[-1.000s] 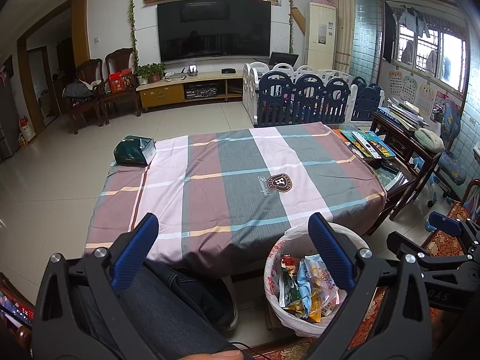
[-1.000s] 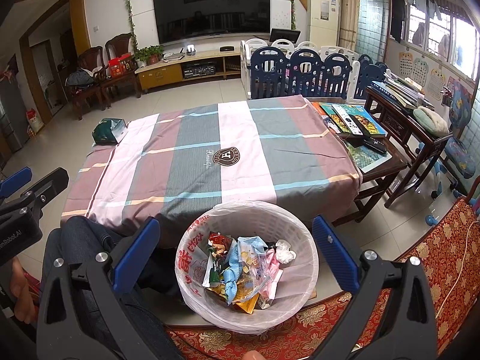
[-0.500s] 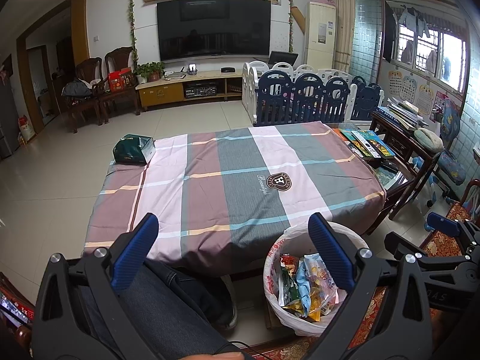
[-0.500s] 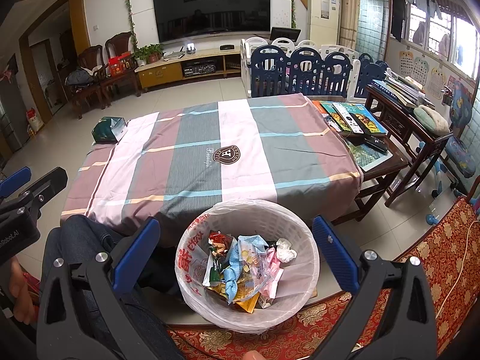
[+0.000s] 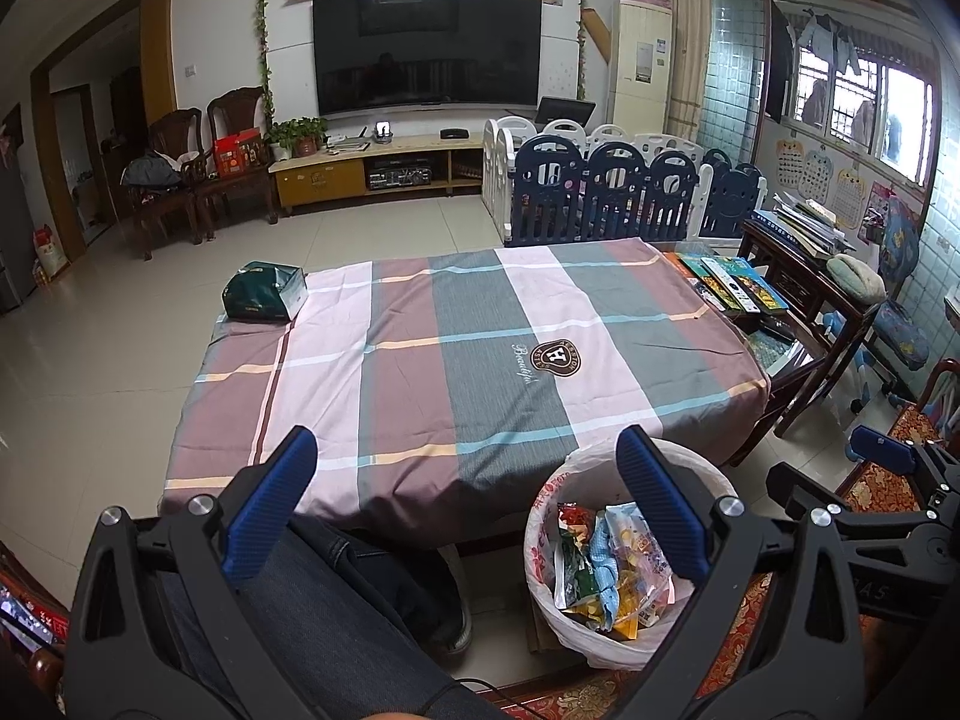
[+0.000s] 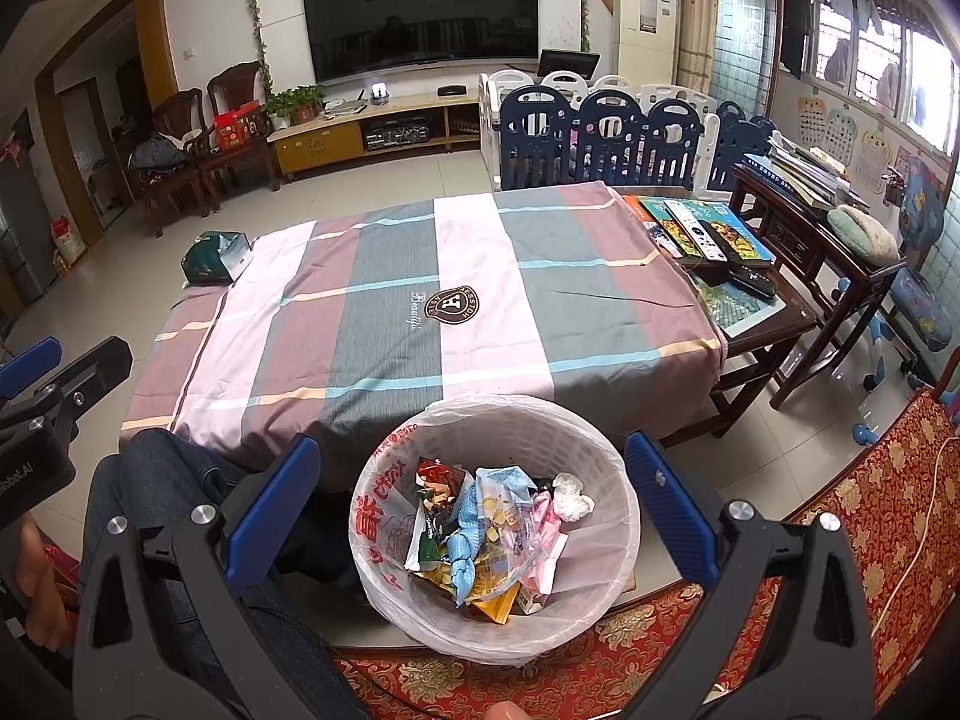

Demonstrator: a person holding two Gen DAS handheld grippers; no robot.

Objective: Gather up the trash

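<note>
A white bin lined with a plastic bag [image 6: 618,516] [image 5: 546,492] stands on the floor at the table's near edge, holding several crumpled snack wrappers [image 6: 480,534] [image 5: 606,564]. My right gripper [image 6: 471,450] hangs open directly above the bin with nothing between its fingers. My left gripper [image 5: 465,441] is open and empty over the near edge of the striped tablecloth [image 5: 456,348], left of the bin. A dark green packet [image 5: 264,291] [image 6: 216,257] lies at the table's far left corner.
A person's legs in dark trousers [image 5: 336,594] [image 6: 180,516] sit between table and grippers. Books and remotes [image 6: 702,234] rest on a side table to the right. A red patterned rug [image 6: 840,516] covers the floor; a blue playpen fence [image 5: 606,192] stands behind the table.
Almost nothing has moved; both grippers hold the same pose, open, with only a slight drift of the right view towards the bin.
</note>
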